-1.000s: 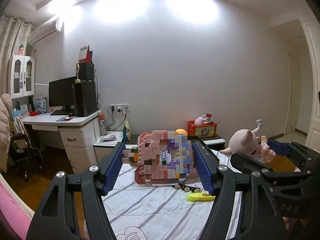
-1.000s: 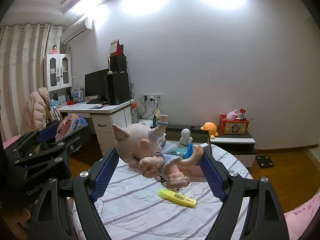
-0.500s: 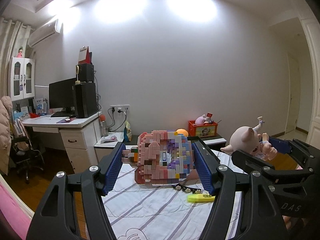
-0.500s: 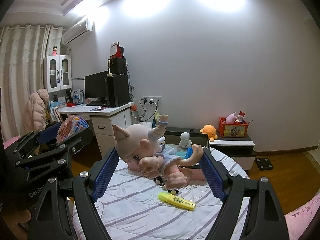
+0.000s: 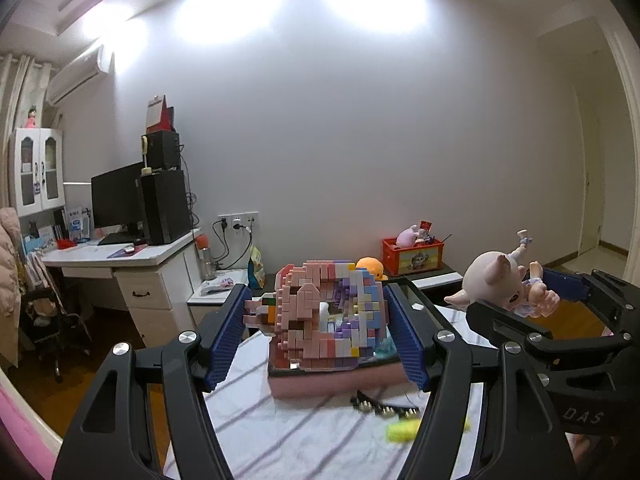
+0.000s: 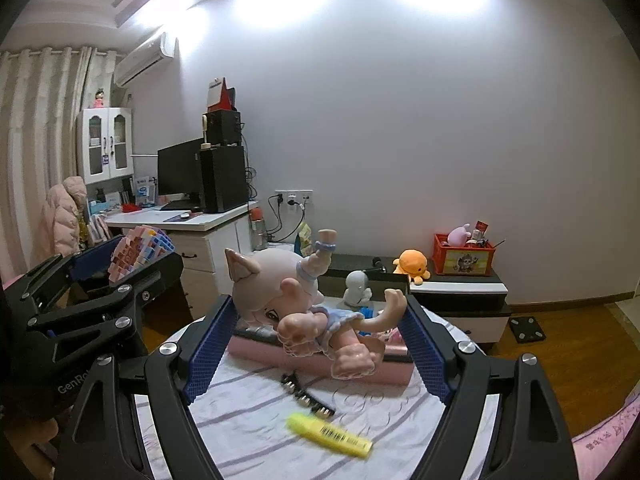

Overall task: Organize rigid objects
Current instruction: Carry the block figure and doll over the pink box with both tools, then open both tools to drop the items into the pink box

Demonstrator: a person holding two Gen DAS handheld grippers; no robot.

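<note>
Both grippers have come closer to the pink tray (image 5: 332,382) on the striped cloth (image 6: 248,412), which now looks larger under them. On the left, the left gripper (image 5: 316,330) clamps the block model (image 5: 324,316) by its two flat sides, I think to keep the bricks together. On the right, the right gripper (image 6: 316,340) squeezes the pig-eared doll (image 6: 304,308) lying sideways above the tray, near the yellow highlighter (image 6: 328,434).

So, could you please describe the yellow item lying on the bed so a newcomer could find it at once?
Start at the white purple-striped bedsheet, in front of the pink rectangular tray. Beside a short black strip with metal studs lies the yellow plastic highlighter pen. It alone is bright yellow, with a barcode label.
</note>
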